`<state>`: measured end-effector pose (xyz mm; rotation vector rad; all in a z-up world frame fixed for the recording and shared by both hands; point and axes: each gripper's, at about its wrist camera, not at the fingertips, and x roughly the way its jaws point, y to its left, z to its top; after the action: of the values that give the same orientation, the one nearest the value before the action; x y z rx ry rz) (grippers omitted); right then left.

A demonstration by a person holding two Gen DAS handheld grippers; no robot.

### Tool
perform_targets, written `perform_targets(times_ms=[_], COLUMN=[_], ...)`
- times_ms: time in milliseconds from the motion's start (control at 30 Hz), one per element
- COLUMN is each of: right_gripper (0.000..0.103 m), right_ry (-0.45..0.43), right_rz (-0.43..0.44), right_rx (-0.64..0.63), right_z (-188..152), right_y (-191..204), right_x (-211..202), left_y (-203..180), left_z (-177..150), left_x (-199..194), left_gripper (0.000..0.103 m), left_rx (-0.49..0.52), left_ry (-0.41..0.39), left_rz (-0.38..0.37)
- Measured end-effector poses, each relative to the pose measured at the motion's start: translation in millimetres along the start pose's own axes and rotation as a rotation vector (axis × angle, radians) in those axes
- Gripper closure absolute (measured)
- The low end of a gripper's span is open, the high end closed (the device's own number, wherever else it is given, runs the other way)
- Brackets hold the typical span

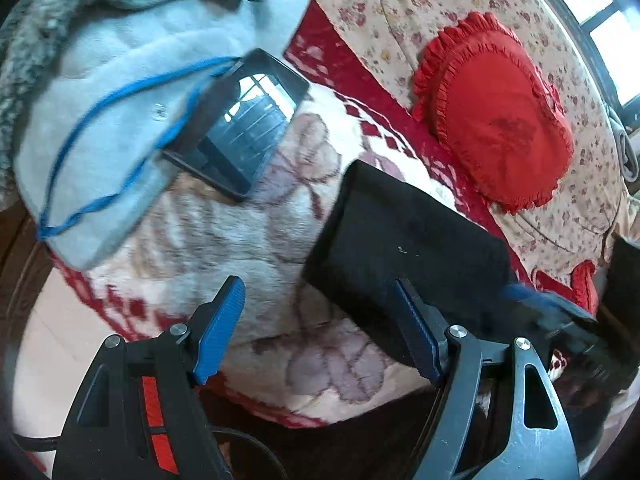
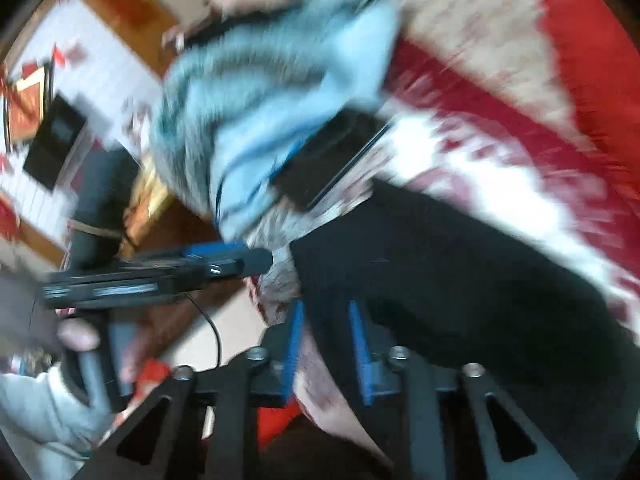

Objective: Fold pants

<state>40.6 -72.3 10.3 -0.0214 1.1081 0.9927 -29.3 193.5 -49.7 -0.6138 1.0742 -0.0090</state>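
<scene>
Floral blanket point(image 1: 224, 240) bears folded black pants point(image 1: 404, 240); left gripper point(image 1: 320, 328) spread, no legible writing.

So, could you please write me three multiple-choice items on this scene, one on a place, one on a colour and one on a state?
1. Where does the tablet lie?
A. Partly on the pale blue garment
B. On the red heart-shaped cushion
C. On top of the black pants

2. What colour are the pads of the left tool?
A. Red
B. Blue
C. Green

3. How do the left tool's jaws stand?
A. Clamped on the cushion
B. Shut on the blue cord
C. Wide apart, with nothing between them

Answers:
1. A, its upper end rests on the pale blue garment and its lower end on the flowered blanket.
2. B, both pads show blue in the left wrist view.
3. C, only blanket shows in the gap, with the pants' edge by one finger.
</scene>
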Motion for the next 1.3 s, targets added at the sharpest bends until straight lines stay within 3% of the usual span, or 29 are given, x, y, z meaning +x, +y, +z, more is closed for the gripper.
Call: perform_targets(times_ms=[133,233,367,500,600,667,733,833,967,1033,1167,1300], right_gripper=[0.069,0.068,0.068,0.069,0.084,0.091,0.092,0.093,0.094,0.095,0.095,0.095], right_ry=[-0.100,-0.088,-0.083,-0.070,-0.091,-0.109,-0.116,-0.118,-0.148,-0.160,-0.199,-0.177], right_rz=[-0.281,-0.351,-0.270,-0.187,-0.213,-0.232,-0.229,-0.239,-0.244,-0.249,-0.260,-0.293], right_rx=[0.161,0.259,0.384,0.423,0.395,0.382,0.379,0.357,0.356,0.356,0.373,0.384], right_z=[-32,-44,-51,-52,-50,-48,-47,-44,-37,-31,-18,-13], right_y=[-75,-113,-150,-159,-155,-154,-154,-152,-153,-153,-158,-166], right_x=[-72,-81,-70,-50,-43,-48,-50,-53,-60,-62,-67,-58], left_y=[-15,-28,-43,-51,-52,-54,-58,-62,-61,-65,-78,-81], left_z=[-3,-4,-3,-5,-4,-3,-1,5,16,23,43,45], left_x=[21,35,47,52,53,54,52,49,48,45,40,45], left_gripper=[0.027,0.027,0.027,0.027,0.027,0.034,0.051,0.068,0.076,0.089,0.090,0.090], left_rx=[0.024,0.040,0.083,0.112,0.111,0.115,0.135,0.157,0.153,0.170,0.212,0.227], left_ry=[0.031,0.046,0.033,0.015,0.003,-0.006,-0.024,-0.043,-0.038,-0.065,-0.124,-0.116], left_rz=[0.008,0.021,0.071,0.118,0.132,0.136,0.157,0.182,0.152,0.156,0.156,0.153])
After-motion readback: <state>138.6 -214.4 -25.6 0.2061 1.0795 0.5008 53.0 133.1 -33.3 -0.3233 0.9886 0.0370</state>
